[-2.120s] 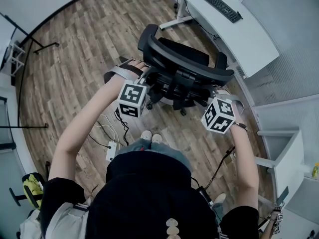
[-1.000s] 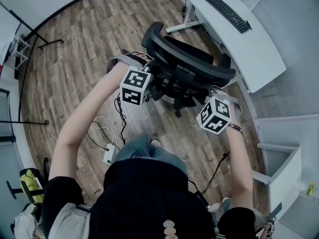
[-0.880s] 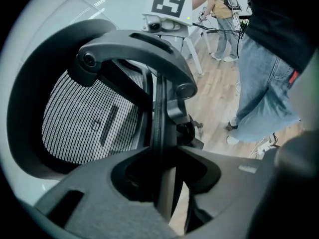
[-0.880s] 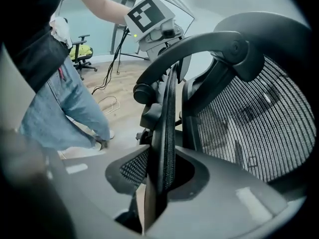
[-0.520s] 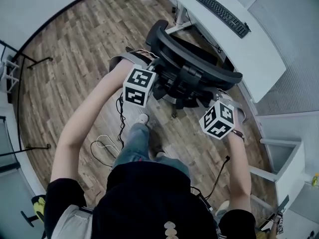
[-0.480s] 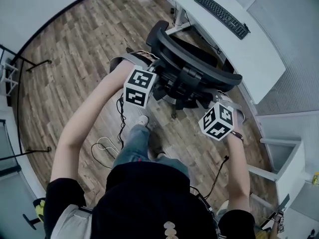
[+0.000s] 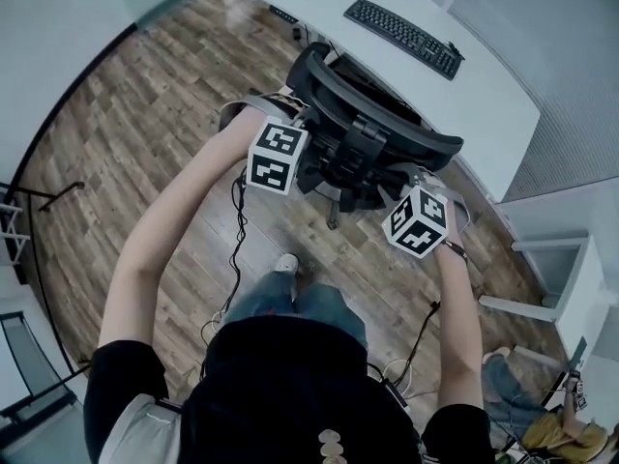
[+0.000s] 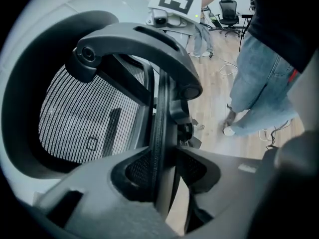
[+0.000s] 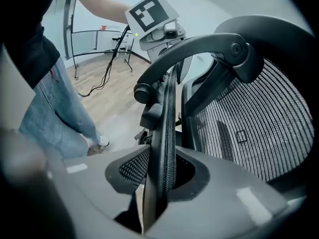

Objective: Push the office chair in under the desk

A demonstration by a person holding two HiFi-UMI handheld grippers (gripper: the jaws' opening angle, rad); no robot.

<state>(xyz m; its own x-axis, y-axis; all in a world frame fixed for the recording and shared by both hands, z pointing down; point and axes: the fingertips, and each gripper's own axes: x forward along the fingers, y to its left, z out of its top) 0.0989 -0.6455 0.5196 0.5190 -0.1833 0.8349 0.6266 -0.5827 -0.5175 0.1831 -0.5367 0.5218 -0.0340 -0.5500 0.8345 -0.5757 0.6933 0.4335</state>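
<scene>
The black mesh office chair (image 7: pixel 372 129) stands with its seat at the edge of the white desk (image 7: pixel 488 100), its curved backrest toward me. My left gripper (image 8: pixel 159 176) is shut on the left edge of the backrest frame; its marker cube (image 7: pixel 278 158) shows in the head view. At the other side, the right gripper (image 9: pixel 163 176) is shut on the backrest's right edge, and its cube (image 7: pixel 418 222) sits lower right. The chair's mesh back (image 9: pixel 249 123) and support arm (image 8: pixel 134 41) fill both gripper views.
A black keyboard (image 7: pixel 401 37) lies on the desk. Cables (image 7: pixel 237 249) trail over the wood floor beside the person's shoe (image 7: pixel 286 262). A white shelf unit (image 7: pixel 571 288) stands at the right. Another office chair (image 8: pixel 229 9) is far back.
The chair and both grippers have moved toward the desk, and the seat now reaches its edge. The person has stepped forward behind it. Both grips are unchanged.
</scene>
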